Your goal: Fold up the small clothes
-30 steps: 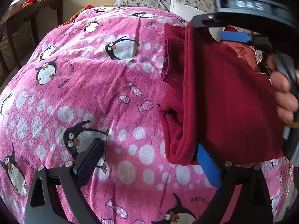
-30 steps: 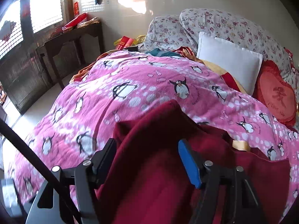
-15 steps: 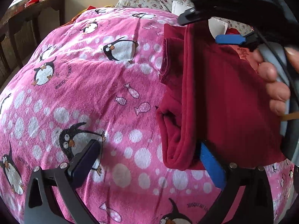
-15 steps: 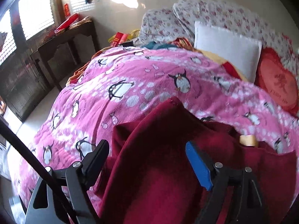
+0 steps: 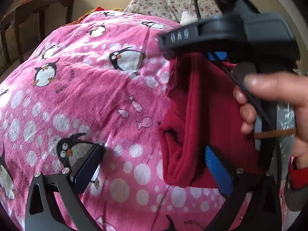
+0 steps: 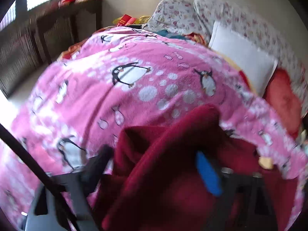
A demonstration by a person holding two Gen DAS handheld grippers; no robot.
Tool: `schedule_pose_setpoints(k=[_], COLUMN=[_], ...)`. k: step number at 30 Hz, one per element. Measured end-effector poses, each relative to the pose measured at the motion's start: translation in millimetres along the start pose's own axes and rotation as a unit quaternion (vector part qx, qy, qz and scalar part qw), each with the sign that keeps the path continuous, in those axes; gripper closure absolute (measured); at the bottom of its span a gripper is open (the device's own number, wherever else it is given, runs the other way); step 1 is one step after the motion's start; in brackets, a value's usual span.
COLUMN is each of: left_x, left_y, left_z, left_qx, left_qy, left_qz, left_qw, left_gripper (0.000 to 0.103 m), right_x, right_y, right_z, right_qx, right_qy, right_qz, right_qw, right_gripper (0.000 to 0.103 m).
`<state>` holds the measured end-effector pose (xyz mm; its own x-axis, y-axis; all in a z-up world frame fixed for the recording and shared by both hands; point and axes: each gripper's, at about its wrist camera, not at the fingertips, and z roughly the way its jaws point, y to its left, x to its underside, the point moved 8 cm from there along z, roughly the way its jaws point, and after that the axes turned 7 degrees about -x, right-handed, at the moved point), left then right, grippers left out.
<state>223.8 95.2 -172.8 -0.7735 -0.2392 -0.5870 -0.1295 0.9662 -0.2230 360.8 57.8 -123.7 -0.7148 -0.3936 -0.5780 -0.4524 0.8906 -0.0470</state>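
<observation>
On pink penguin blanket (image 5: 86, 100): dark red garment (image 5: 182, 134); floral pillows (image 6: 192, 13) behind; both grippers spread wide.

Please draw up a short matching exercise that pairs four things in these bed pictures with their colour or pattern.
Things:
1. garment
2. blanket
3. plain pillow
4. pad on the left gripper's right finger

Colours or patterns:
A. white
B. blue
C. pink with penguins, fish and white dots
D. dark red

Pairs: 1-D, 2-C, 3-A, 4-B
</observation>
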Motion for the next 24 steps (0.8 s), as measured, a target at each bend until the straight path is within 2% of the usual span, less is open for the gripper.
schedule_pose_setpoints(k=[1, 2, 3, 4, 5, 7, 10, 15, 19, 24], left_x=[-1, -2, -1, -2, 0, 3, 2, -1, 6, 23], left_y=[-3, -5, -9, -11, -15, -26, -33, -57, -102, -182], left_z=[1, 2, 2, 2, 1, 2, -8, -39, -72, -96], left_qx=[0.010, 0.021, 0.033, 0.038, 0.046, 0.100, 0.097, 0.123, 0.139, 0.170], left_qy=[0.000, 0.001, 0.003, 0.003, 0.004, 0.024, 0.003, -0.011, -0.024, -0.030], left_qz=[0.003, 0.007, 0.013, 0.019, 0.022, 0.026, 0.051, 0.069, 0.115, 0.191], left_qw=[0.9999, 0.9998, 0.9994, 0.9991, 0.9987, 0.9944, 0.9940, 0.9900, 0.9833, 0.9663], left_gripper=[0.000, 0.001, 0.006, 0.026, 0.052, 0.074, 0.079, 0.083, 0.083, 0.083], right_x=[1, 2, 3, 3, 4, 6, 13, 26, 38, 60], right_y=[-2, -3, -5, -8, -9, -15, -26, -49, -82, -137], right_z=[-4, -8, -15, -24, -33, -55, -84, -124, -159, -199], right_qx=[-0.002, -0.005, -0.011, -0.025, -0.041, -0.062, -0.070, -0.059, -0.046, -0.014], right_qy=[-0.005, -0.009, -0.014, -0.021, -0.027, -0.044, -0.063, -0.086, -0.108, -0.132], right_qz=[-0.002, -0.002, -0.001, 0.007, 0.015, 0.026, 0.023, 0.021, 0.026, 0.053], right_qw=[1.000, 1.000, 1.000, 0.999, 0.999, 0.997, 0.995, 0.994, 0.993, 0.990], right_gripper=[0.039, 0.046, 0.058, 0.076, 0.083, 0.086, 0.087, 0.088, 0.089, 0.089])
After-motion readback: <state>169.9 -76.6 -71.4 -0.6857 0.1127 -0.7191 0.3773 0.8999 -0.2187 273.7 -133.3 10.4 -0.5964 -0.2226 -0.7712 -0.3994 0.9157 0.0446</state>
